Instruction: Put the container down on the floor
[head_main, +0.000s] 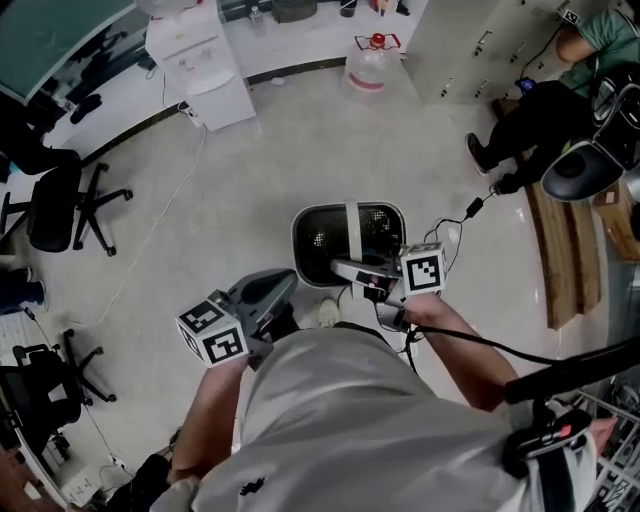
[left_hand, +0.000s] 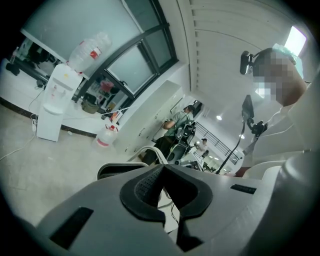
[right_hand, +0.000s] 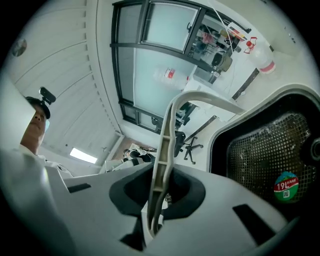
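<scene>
The container (head_main: 298, 238) is a black mesh-walled bin with a white rim and a white bail handle (head_main: 352, 225). It sits in front of the person, over the pale floor. My right gripper (head_main: 356, 271) is shut on that handle, and in the right gripper view the thin white handle (right_hand: 167, 145) runs up between the pads beside the dark mesh (right_hand: 260, 155). Whether the base touches the floor I cannot tell. My left gripper (head_main: 283, 292) is at the lower left, shut and empty. The left gripper view shows the container's rim (left_hand: 112, 169) just beyond the left gripper (left_hand: 167, 175).
A white water dispenser (head_main: 200, 65) and a water jug (head_main: 371, 62) stand at the far wall. A black office chair (head_main: 60, 205) is on the left. A seated person (head_main: 540, 110) and a wooden bench (head_main: 560, 250) are on the right. A cable (head_main: 160, 230) crosses the floor.
</scene>
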